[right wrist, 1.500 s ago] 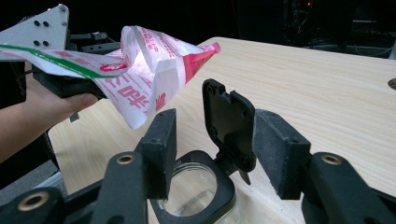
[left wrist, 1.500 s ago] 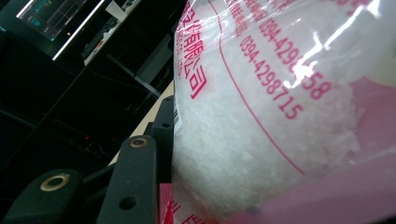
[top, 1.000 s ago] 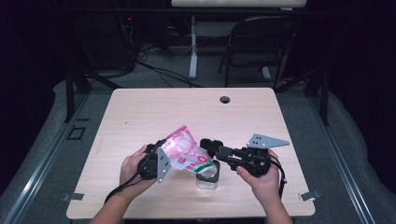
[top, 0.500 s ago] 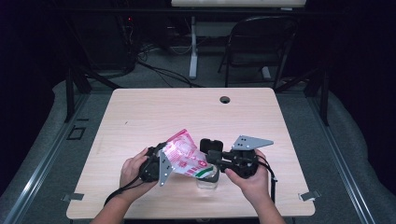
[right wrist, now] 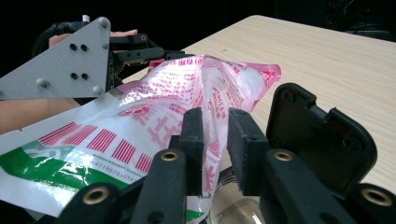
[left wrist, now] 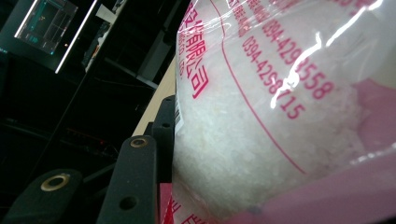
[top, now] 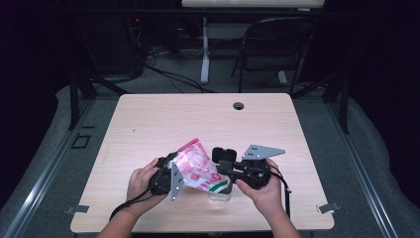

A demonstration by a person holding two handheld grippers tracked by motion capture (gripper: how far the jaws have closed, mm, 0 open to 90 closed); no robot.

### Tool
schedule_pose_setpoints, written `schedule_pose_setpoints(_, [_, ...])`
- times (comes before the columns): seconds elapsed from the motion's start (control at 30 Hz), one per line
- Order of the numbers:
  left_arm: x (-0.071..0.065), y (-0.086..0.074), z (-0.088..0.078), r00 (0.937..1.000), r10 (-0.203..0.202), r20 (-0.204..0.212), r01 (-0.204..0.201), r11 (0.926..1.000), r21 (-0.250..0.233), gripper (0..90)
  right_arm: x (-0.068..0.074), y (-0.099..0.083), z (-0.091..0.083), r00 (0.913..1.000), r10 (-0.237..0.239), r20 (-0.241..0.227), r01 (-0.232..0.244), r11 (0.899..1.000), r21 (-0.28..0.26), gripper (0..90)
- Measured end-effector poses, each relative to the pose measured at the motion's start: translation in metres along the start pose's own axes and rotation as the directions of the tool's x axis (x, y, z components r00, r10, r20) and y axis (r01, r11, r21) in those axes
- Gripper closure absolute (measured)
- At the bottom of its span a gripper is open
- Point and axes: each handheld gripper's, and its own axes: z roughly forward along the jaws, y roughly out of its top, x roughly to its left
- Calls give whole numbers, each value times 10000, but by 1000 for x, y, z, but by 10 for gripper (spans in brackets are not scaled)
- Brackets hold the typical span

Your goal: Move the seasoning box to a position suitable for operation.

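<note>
Since the earlier frame, the right gripper (right wrist: 215, 154) has slid leftward, jaws closing onto a fold of the pink bag (top: 198, 171) of white grains. Gripped half-open by the left gripper (top: 166, 174), it tilts over a glass jar (top: 219, 192) near the table's (top: 163, 119) front edge.

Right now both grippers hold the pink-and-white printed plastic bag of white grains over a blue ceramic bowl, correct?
Not quite: it is no blue ceramic bowl but a clear glass jar, seen in the high view. The left gripper and right gripper do hold the pink-and-white printed plastic bag.
</note>
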Motion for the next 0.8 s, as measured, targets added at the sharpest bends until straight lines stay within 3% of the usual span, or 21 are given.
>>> schedule_pose_setpoints(0.2, [0,1,-1,9999,104,7,-104,9999,4,615,0,-1,-1,10000,39,-65,-39,10000,58,897])
schedule_pose_setpoints(0.8, [2,1,-5,9978,656,-35,-656,9978,59,617,1,-2,-2,10000,-29,59,28,9999,97,900])
